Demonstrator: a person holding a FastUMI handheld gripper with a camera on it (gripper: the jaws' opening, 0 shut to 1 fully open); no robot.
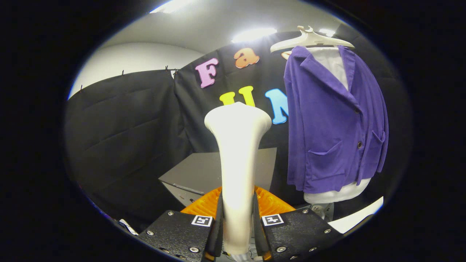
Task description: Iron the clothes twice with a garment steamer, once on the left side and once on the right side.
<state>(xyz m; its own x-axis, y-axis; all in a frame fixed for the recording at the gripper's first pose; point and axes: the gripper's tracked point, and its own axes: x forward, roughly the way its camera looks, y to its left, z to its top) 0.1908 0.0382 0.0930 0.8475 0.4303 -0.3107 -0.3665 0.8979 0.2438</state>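
Gripper [237, 218] fingers, we note, are closed against both sides of the white steamer's [237, 160] handle, holding it upright between them, with its flared head risen above the fingers. We find the purple jacket [327, 123] beyond and to the right of the steamer, well apart from it, hung on a pale hanger [309, 39] over a white form. We record a grey table [204, 171] behind the steamer, before the black cloth wall [120, 138].
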